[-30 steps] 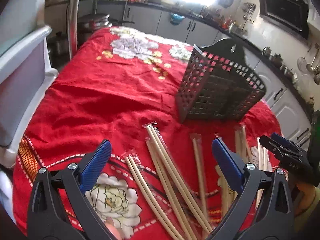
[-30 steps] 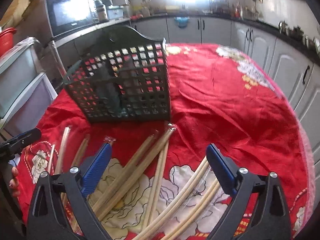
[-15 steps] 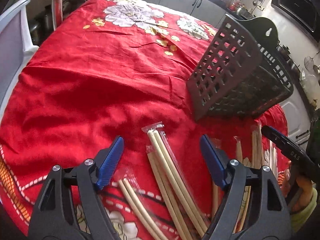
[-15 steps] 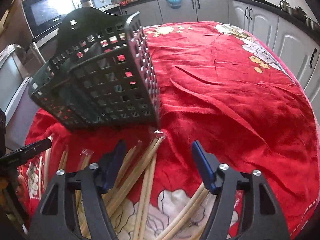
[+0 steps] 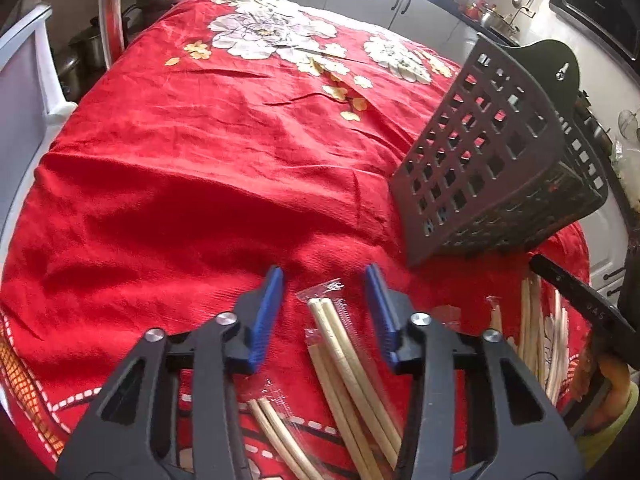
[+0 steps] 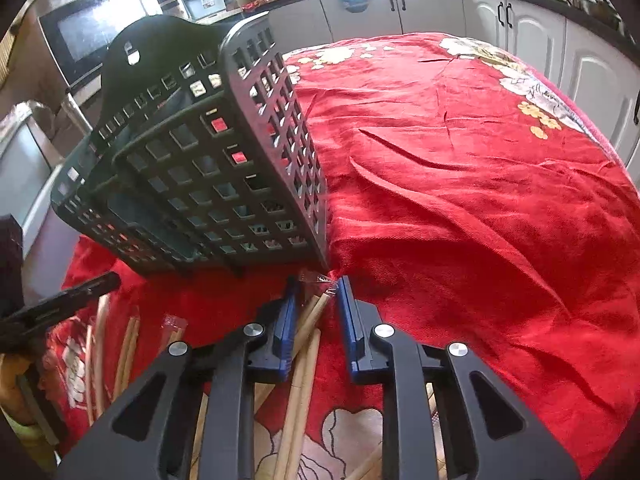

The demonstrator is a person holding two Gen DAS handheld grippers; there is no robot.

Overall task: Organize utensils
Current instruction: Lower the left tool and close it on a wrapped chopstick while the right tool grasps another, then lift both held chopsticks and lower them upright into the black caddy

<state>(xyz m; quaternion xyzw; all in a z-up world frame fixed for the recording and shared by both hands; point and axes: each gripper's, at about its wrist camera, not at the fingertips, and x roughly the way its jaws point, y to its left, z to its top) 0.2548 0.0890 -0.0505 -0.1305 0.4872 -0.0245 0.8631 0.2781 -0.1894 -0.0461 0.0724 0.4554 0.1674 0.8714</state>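
Several wrapped pairs of pale wooden chopsticks lie on the red flowered tablecloth (image 5: 192, 168) in front of a dark perforated basket (image 5: 492, 152) (image 6: 208, 168). My left gripper (image 5: 323, 272) straddles the top end of one wrapped pair (image 5: 340, 344). Its jaws are closing, and both blue pads (image 5: 266, 320) still stand apart from the sticks. My right gripper (image 6: 318, 282) is just below the basket's near corner. Its jaws are closing around the tip of another wrapped pair (image 6: 316, 308), and a gap shows at the right pad (image 6: 350, 320).
More chopsticks lie at the lower left (image 5: 276, 432) and right (image 5: 536, 336), also seen from the right wrist (image 6: 128, 348). Steel pots (image 5: 84, 52) and a white frame (image 5: 24, 80) stand left of the table. Cabinets (image 6: 532, 36) and a microwave (image 6: 92, 36) line the walls.
Both grippers have moved forward and down to the upper ends of the chopsticks near the basket. The jaws of each have narrowed from wide open to close around a wrapped pair.
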